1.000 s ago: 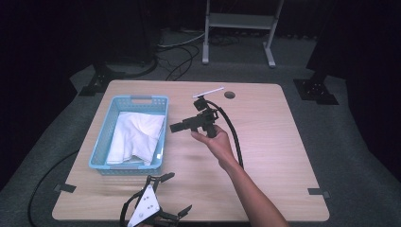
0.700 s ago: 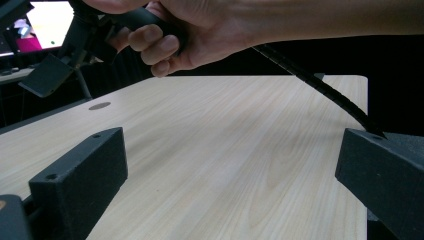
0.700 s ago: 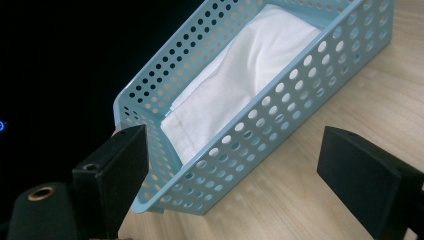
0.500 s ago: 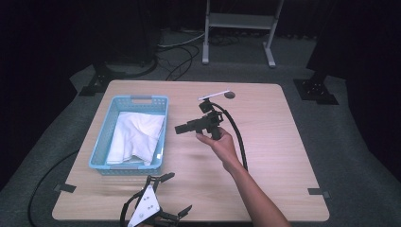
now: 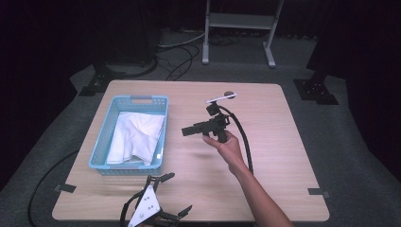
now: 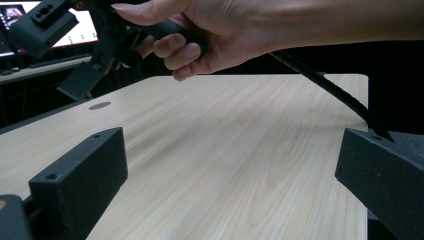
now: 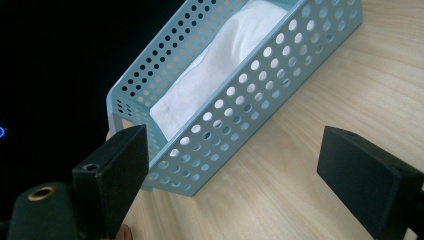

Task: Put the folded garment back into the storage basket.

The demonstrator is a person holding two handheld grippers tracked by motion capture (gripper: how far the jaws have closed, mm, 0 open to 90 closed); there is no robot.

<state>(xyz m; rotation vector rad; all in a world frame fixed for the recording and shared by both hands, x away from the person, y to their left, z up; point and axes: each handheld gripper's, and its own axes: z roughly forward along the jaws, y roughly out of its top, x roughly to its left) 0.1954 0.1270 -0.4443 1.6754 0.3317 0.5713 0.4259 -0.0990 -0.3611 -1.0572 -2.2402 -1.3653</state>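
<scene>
A light blue perforated basket (image 5: pixel 101 139) stands on the left half of the wooden table (image 5: pixel 279 156), with a white cloth (image 5: pixel 137 135) lying inside it. A person's hand (image 5: pixel 226 144) holds my right gripper (image 5: pixel 185 131) above the table's middle, jaws open and pointing left at the basket. In the right gripper view the basket (image 7: pixel 260 95) and the cloth (image 7: pixel 215 65) lie just ahead of the open right gripper (image 7: pixel 235 150). My left gripper (image 5: pixel 176 194) lies on the table at the front edge, open and with nothing in it. The left gripper view shows the left gripper (image 6: pixel 232 150) facing the hand (image 6: pixel 215 35).
A black cable (image 5: pixel 243 142) trails from the right gripper along the forearm. A small round hole (image 5: pixel 229 93) sits near the table's far edge. A metal stand (image 5: pixel 239 28) and floor cables lie beyond the table. Bare wood stretches to the right of the hand.
The hand has carried the right gripper a little to the right, away from the basket. The left gripper and the basket have not moved.
</scene>
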